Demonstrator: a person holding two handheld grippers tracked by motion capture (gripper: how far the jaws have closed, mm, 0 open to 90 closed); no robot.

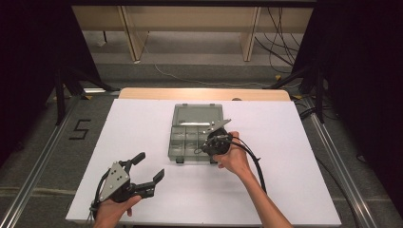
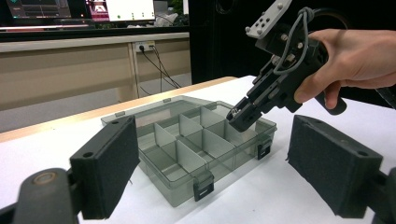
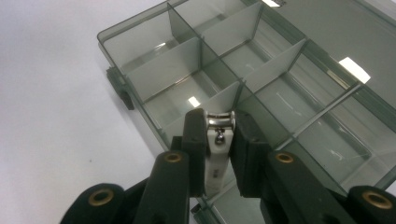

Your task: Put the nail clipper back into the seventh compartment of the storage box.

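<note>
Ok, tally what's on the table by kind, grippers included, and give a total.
Grippers: 2, left open, right shut on the clipper.
Boxes: 1, clear divided box, lid open.
Nail clippers: 1, clipper between the right jaws, over the box.
Total: 4

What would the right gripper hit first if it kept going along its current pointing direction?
Probably the organizer box. The right gripper, shut on a nail clipper, points down into the open box, so the clipper's tip would likely meet a compartment floor or divider near the box's front edge; depth is unclear.
</note>
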